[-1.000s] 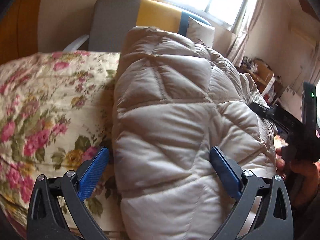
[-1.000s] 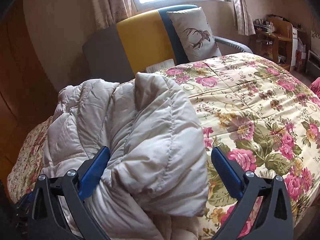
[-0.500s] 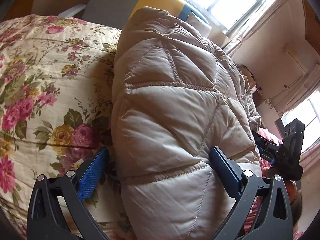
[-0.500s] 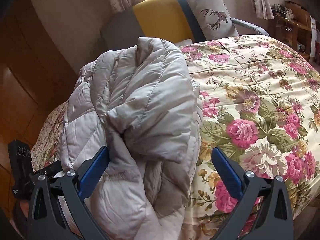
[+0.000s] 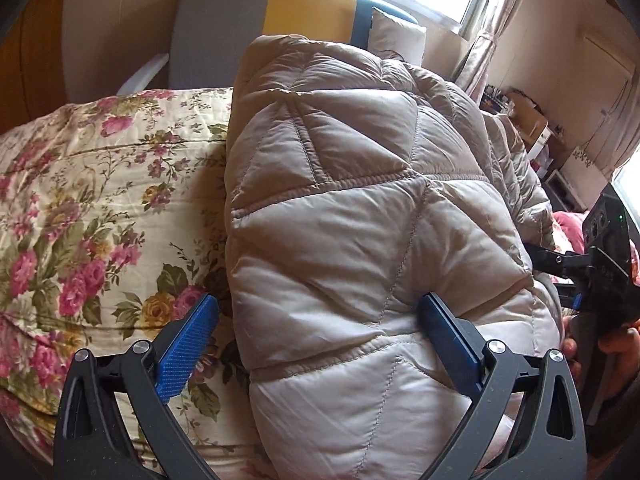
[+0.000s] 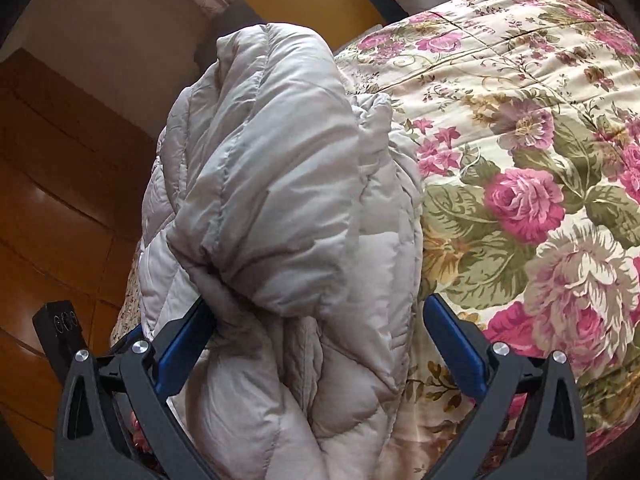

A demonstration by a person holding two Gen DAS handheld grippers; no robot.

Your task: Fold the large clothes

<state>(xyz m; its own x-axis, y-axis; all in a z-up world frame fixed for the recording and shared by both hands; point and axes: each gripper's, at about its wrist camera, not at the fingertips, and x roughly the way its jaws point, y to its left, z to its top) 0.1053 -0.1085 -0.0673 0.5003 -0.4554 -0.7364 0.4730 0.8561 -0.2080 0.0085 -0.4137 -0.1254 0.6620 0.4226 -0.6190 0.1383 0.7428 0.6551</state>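
Garment: pale beige quilted down jacket (image 5: 360, 240), bulky, stitched in large padded panels, bundled into a thick roll.
Garment location: lying on the cream bedspread printed with pink roses (image 5: 100, 208), near the edge closest to both cameras; part of the bundle (image 6: 280, 220) overhangs that edge toward the brown wooden floor (image 6: 60, 184).
Change, left view: compared with half a second ago, the camera has levelled and the grey, yellow and blue chair back (image 5: 280, 12) is in view again; the jacket holds the same place between the fingers.
Change, right view: the camera has moved in and tipped downward; the jacket now fills the lower centre, and the folded layers at its end press against the left blue pad.
Meaning for task: judged from the compact bundle, the main folds appear done; the present step looks like a final squaring or a two-sided pick-up.
Left tongs (image 5: 320, 344): spread wide, straddling the jacket's end; the right pad sinks into the padding, the left pad is clear over the bedspread. Nothing is clamped.
Right tongs (image 6: 320, 344): spread wide around the opposite end; left pad touching fabric, right pad apart from it beside the bedspread. Nothing is clamped.
Person: a hand (image 5: 600, 344) holds the right tongs at the left view's right edge.
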